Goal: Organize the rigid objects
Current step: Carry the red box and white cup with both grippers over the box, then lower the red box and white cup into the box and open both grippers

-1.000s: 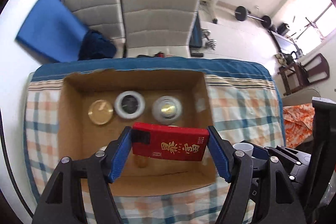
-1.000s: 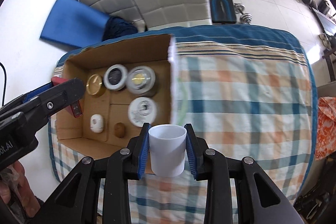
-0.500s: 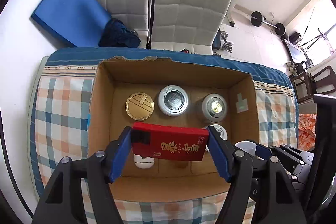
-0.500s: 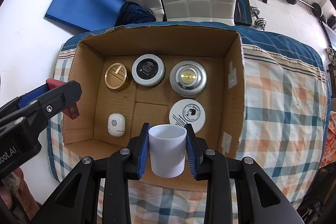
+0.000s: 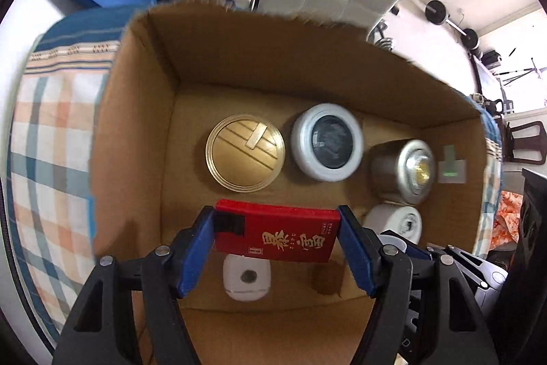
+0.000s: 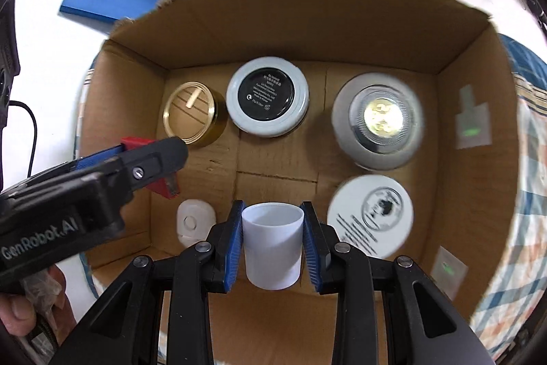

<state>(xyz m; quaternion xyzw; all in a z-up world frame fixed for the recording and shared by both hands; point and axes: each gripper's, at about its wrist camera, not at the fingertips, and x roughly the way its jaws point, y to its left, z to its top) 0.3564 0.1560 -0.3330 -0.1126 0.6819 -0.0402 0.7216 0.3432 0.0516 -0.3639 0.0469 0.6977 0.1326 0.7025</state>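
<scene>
Red box (image 5: pixel 277 236) hides part of white device (image 5: pixel 246 276) below

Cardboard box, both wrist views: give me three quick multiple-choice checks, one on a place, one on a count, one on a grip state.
1. Where in the cardboard box is the gold tin?
A. back row, left end
B. front right corner
C. outside on the cloth

2. How many things already lie on the box floor?
A. three
B. five
C. eight

3. What does the right gripper hold?
A. nothing, jaws wide apart
B. the red box
C. the white cup

Key: 1 A, it sits by the back wall, left of the grey-rimmed jar. 2 B, the tin, the jar, the silver puck light, the white round lid and the small white device. 3 C, its blue pads press both sides of the white cup; the red box is in the left gripper.
</scene>
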